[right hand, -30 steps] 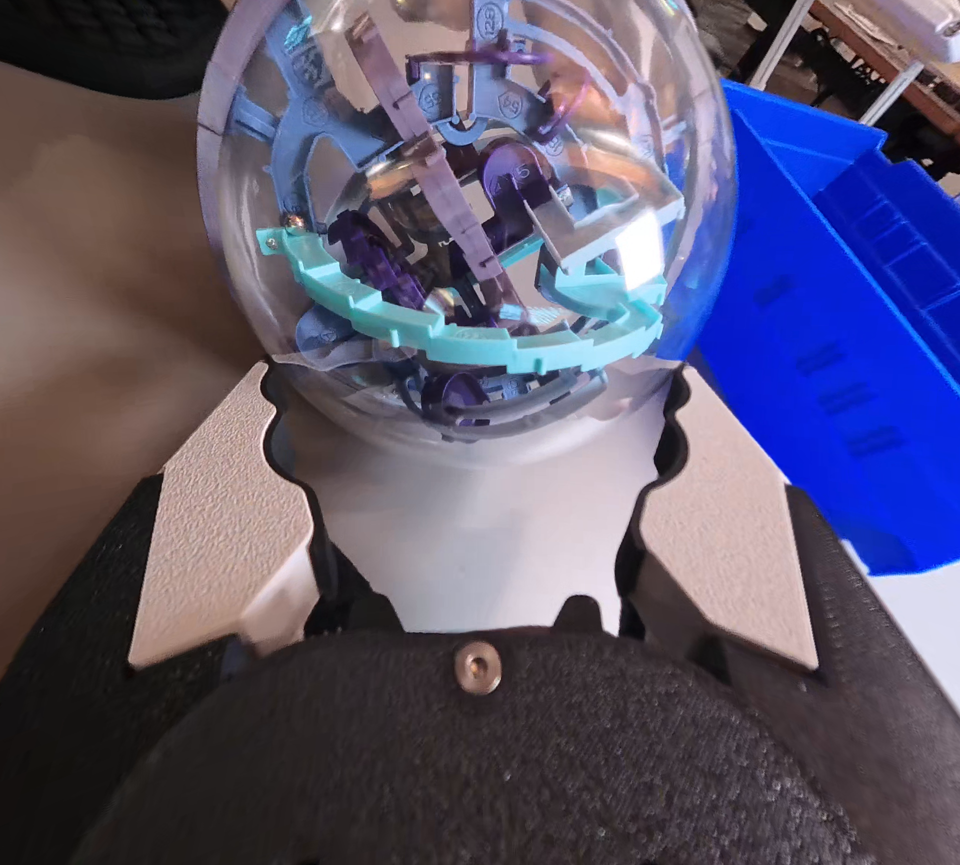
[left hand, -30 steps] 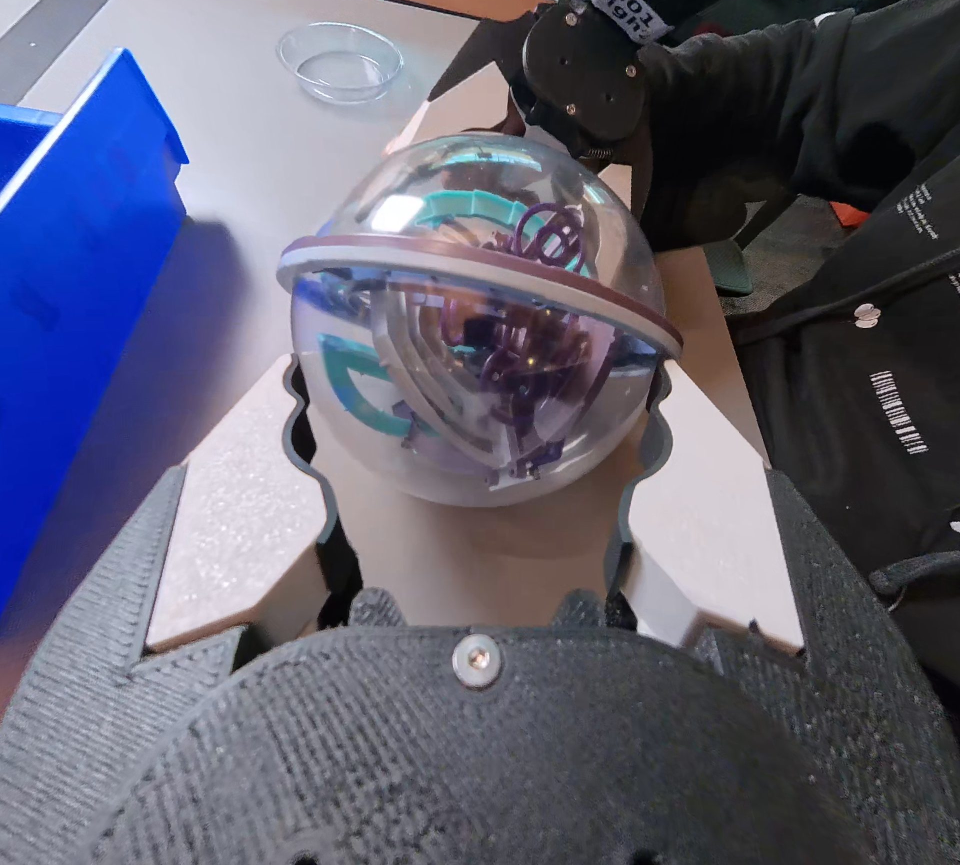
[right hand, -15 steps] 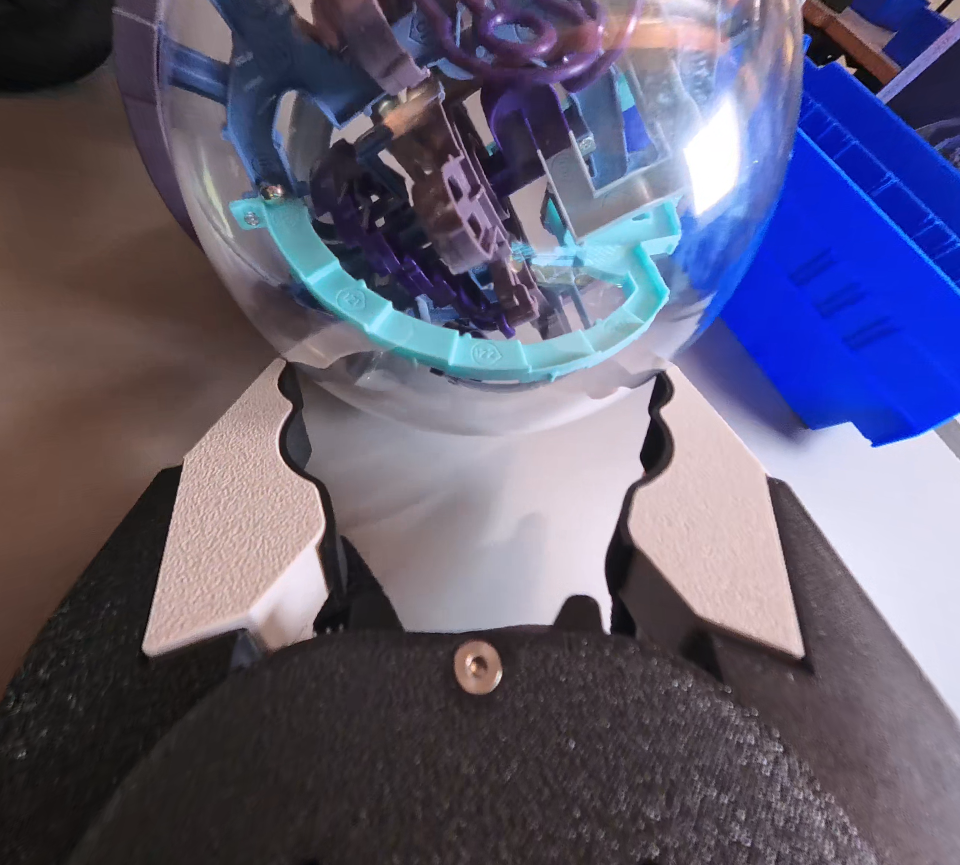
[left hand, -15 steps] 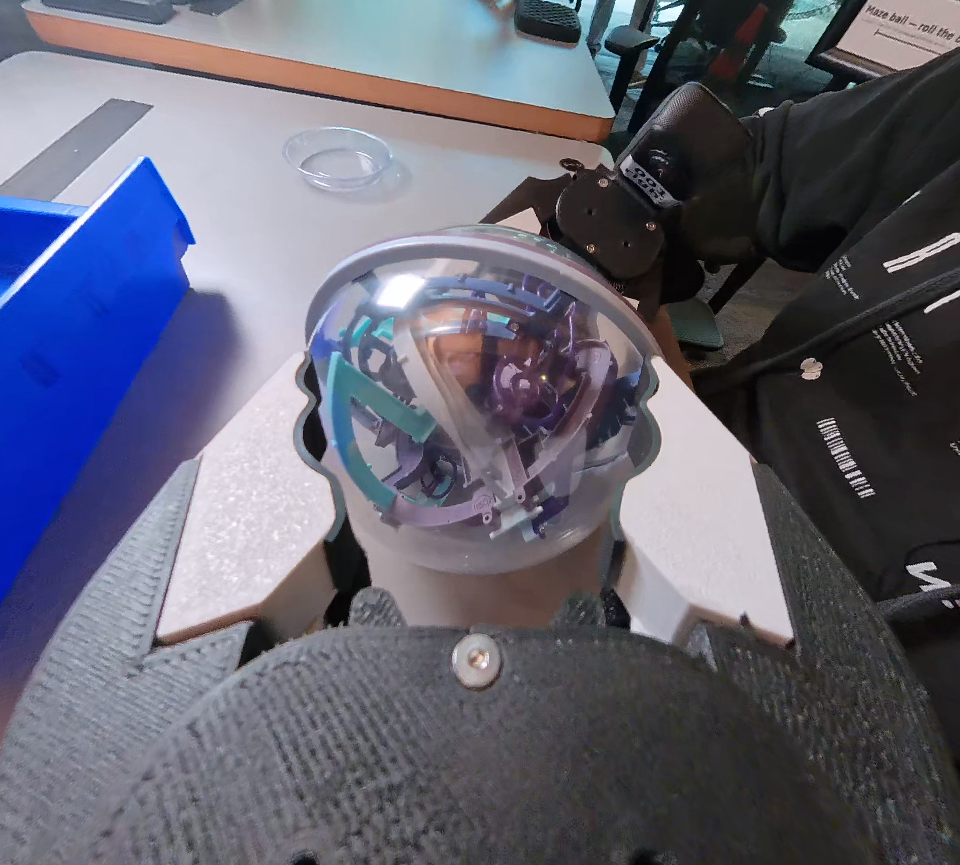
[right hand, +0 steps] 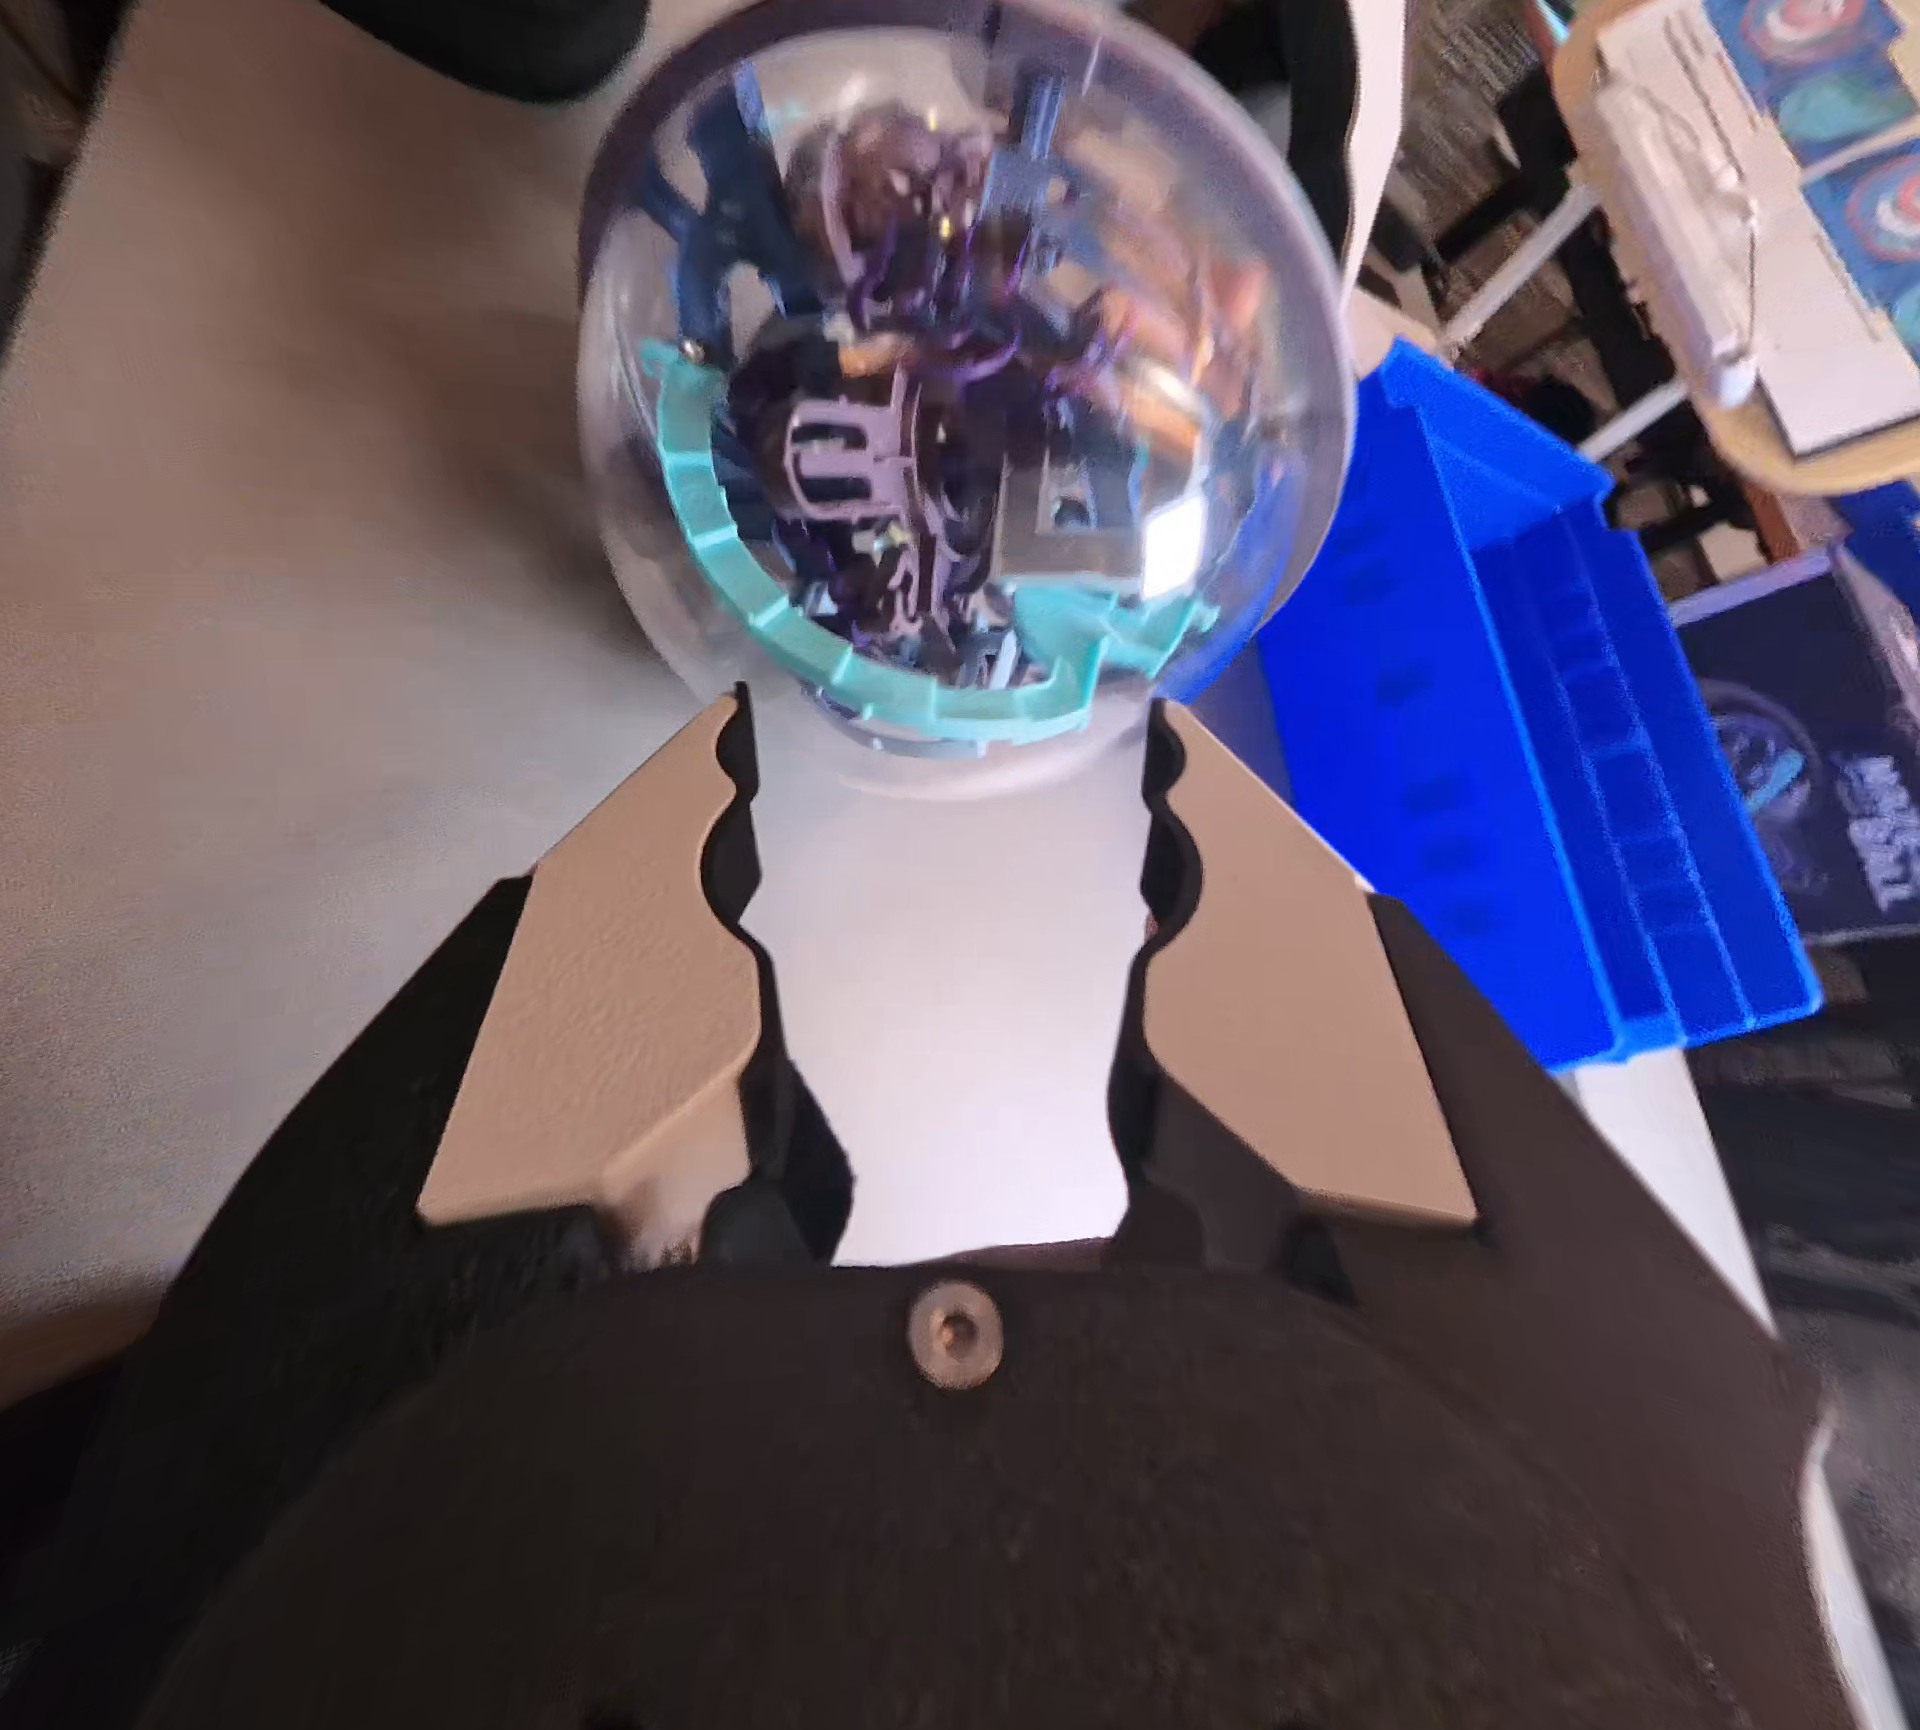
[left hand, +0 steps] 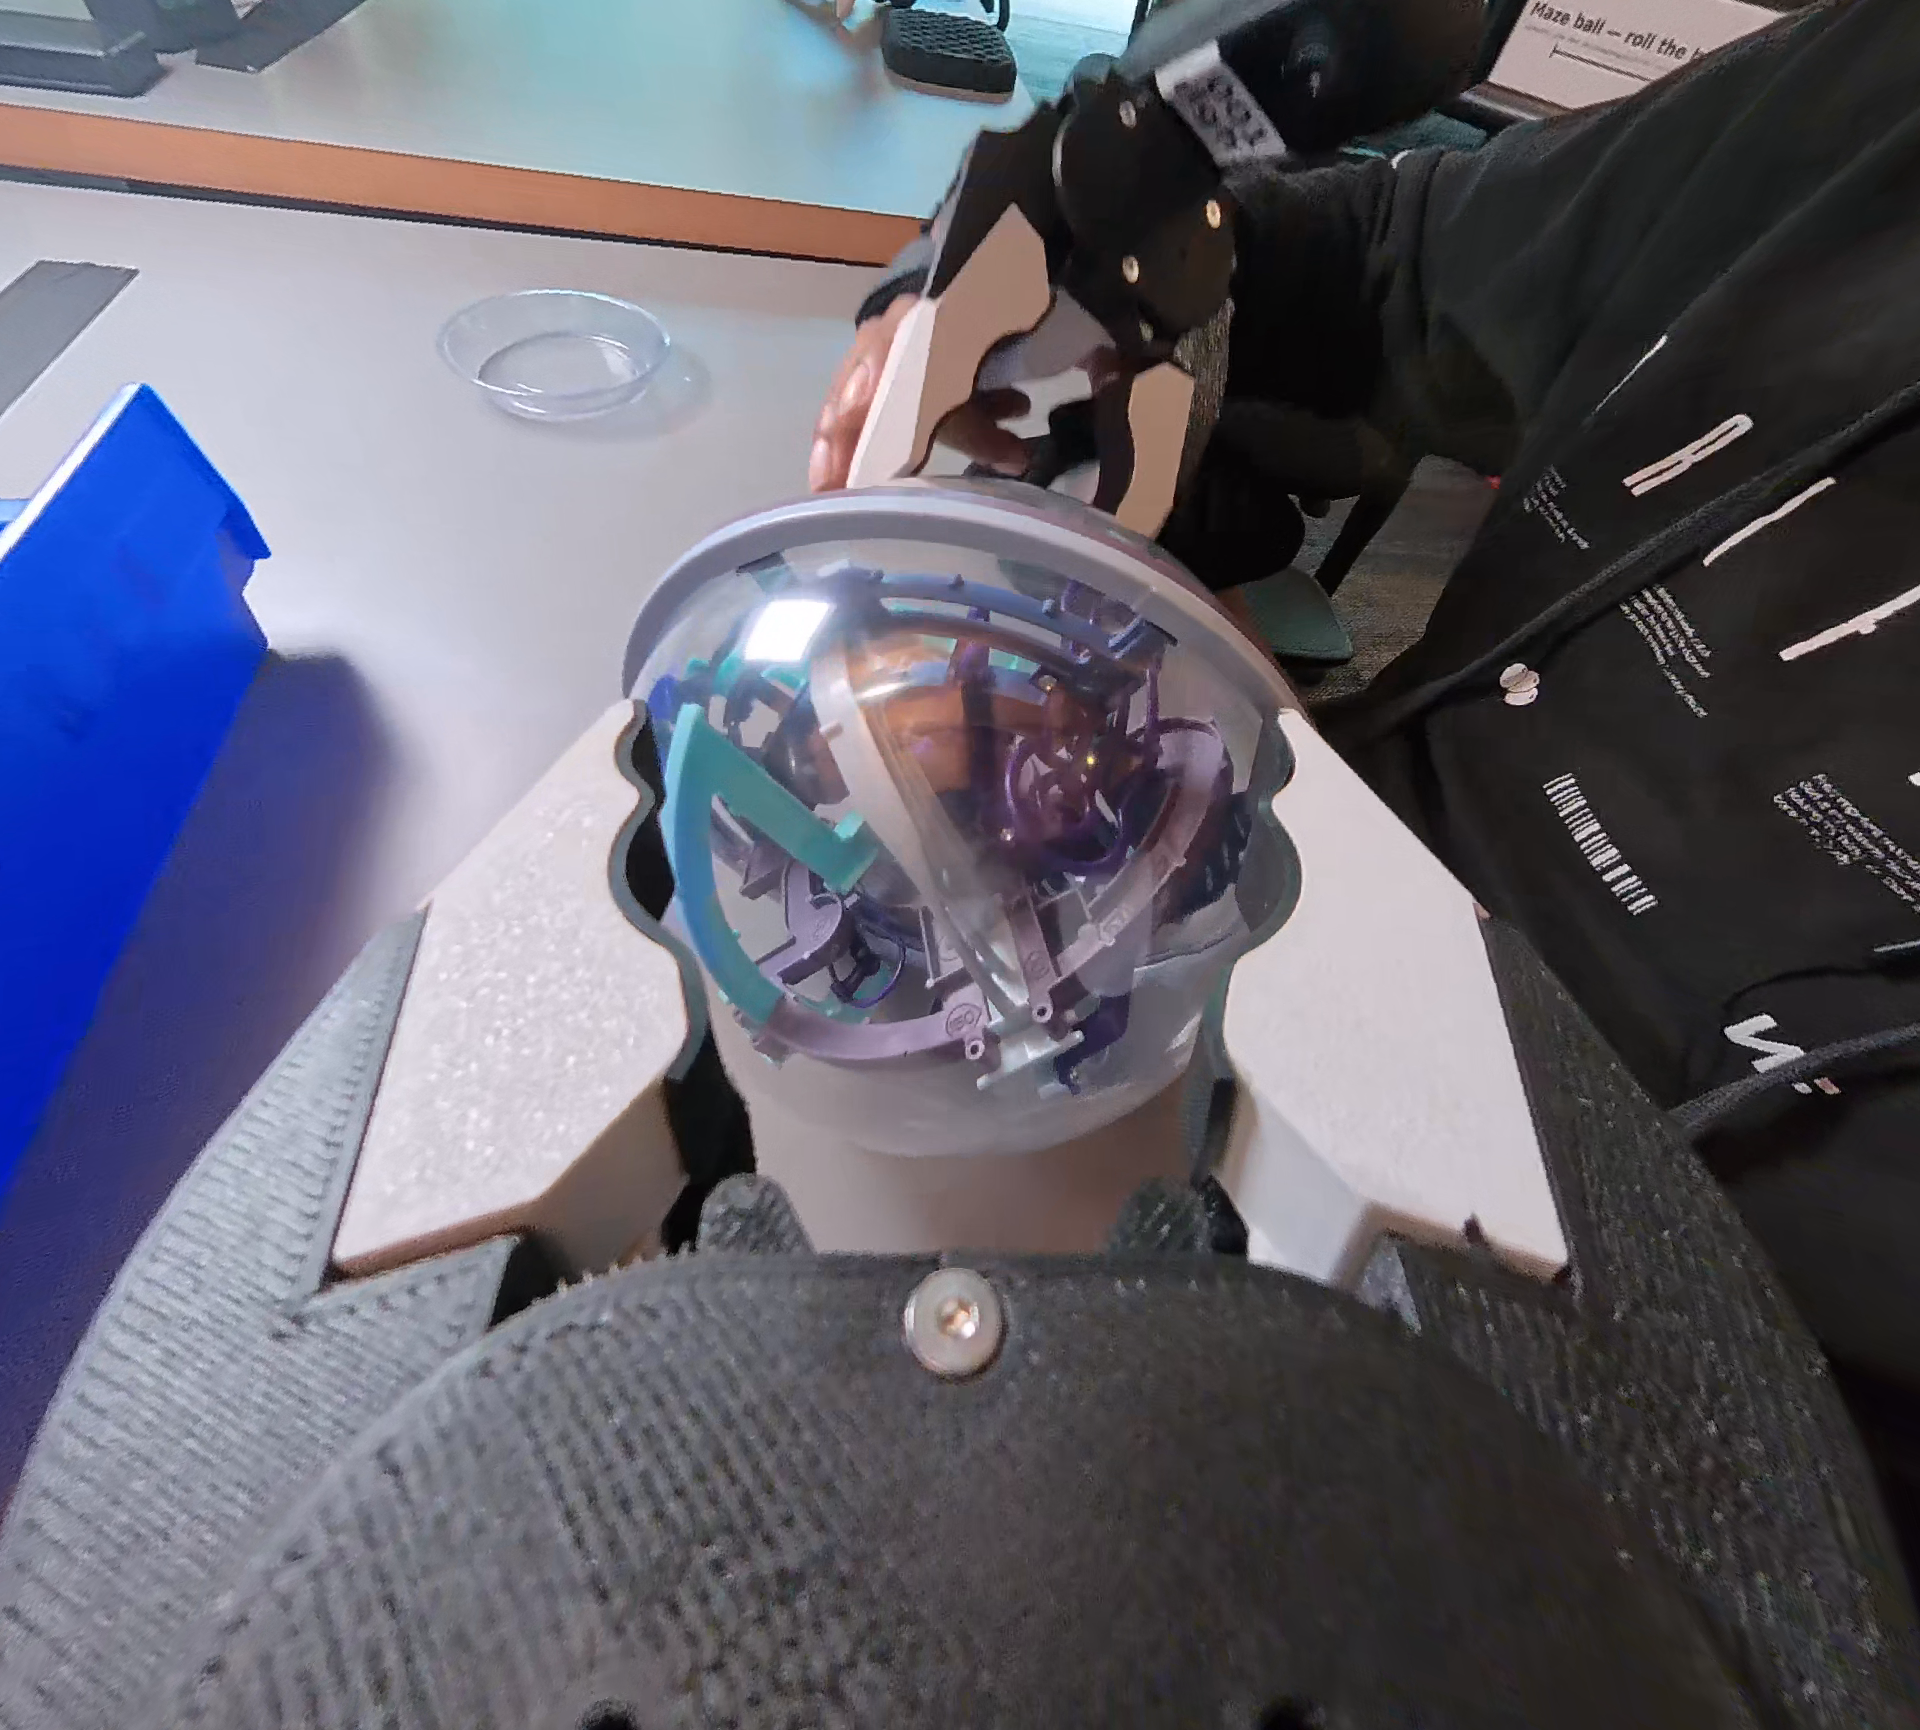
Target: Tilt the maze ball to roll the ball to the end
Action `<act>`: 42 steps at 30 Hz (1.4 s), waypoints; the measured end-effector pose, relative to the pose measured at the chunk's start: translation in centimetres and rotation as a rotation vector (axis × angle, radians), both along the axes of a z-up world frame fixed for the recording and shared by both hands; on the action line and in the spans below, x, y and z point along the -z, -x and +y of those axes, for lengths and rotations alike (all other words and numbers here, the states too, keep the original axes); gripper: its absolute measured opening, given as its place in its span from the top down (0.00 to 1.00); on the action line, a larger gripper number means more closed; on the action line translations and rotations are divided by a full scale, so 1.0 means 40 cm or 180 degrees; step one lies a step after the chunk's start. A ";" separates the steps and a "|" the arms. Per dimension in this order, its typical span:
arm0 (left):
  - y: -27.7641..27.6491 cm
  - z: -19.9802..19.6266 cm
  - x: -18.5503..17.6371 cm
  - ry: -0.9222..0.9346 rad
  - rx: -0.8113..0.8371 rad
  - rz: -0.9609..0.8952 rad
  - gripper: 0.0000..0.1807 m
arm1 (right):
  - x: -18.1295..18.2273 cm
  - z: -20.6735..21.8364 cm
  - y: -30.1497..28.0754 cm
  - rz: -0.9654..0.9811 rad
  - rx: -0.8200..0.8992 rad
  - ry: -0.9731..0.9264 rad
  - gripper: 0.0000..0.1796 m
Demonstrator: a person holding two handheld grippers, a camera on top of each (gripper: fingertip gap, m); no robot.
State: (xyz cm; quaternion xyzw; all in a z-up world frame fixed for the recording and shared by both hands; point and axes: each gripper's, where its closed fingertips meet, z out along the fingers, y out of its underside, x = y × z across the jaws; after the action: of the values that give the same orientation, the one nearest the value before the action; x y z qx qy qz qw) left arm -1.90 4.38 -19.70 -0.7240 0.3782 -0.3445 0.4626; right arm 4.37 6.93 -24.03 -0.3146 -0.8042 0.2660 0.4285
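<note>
Gripping: our left tool point(left hand: 956, 859) clamps the maze ball point(left hand: 951, 833).
Right tool point(right hand: 951, 730): released, tips beside it.
Tabletop point(left hand: 343, 392): beneath.

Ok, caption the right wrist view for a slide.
Open right gripper backed off the maze ball, blue bin alongside.

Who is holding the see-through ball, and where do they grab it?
The left gripper holds the maze ball, fingers pressing its two sides. The right gripper is open, fingertips just short of it.

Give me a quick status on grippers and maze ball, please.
Left gripper shut on maze ball. Right gripper open, tips at it. Blue bin alongside.
</note>
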 end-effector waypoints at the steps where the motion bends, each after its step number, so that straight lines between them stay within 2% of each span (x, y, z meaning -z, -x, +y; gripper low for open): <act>1: -0.002 0.001 -0.002 0.0000 0.0027 -0.0020 0.38 | -0.023 -0.004 -0.004 -0.0026 -0.0115 -0.0018 0.62; 5: -0.009 0.005 -0.009 0.0035 0.0205 -0.0116 0.41 | -0.112 -0.007 0.014 -0.0173 -0.0469 -0.0258 0.72; 9: -0.017 0.017 -0.010 0.0079 0.0338 -0.0168 0.41 | -0.154 -0.019 0.054 -0.0581 -0.0755 -0.0434 0.72; 19: -0.023 0.035 -0.012 0.0150 0.0671 -0.0376 0.41 | -0.159 -0.042 0.101 -0.1745 -0.1185 -0.0499 0.74; 24: -0.028 0.040 -0.012 0.0179 0.0885 -0.0412 0.42 | -0.153 -0.045 0.102 -0.2245 -0.1261 -0.0368 0.79; 31: -0.030 0.041 -0.017 0.0226 0.1008 -0.0466 0.44 | -0.160 -0.046 0.110 -0.2315 -0.1308 -0.0267 0.95; 36: -0.030 0.043 -0.023 0.0219 0.0929 -0.0477 0.45 | -0.160 -0.052 0.100 -0.2311 -0.1239 -0.0318 0.96; 42: 0.016 0.028 -0.070 -0.0180 0.0275 -0.0339 0.46 | -0.160 -0.055 0.091 -0.2185 -0.1134 -0.0351 0.97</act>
State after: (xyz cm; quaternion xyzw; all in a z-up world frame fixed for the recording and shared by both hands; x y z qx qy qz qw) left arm -2.53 5.48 -16.92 -0.6743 0.3936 -0.3913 0.4871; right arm 0.75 4.73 -17.65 -0.2172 -0.9559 0.1720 0.0979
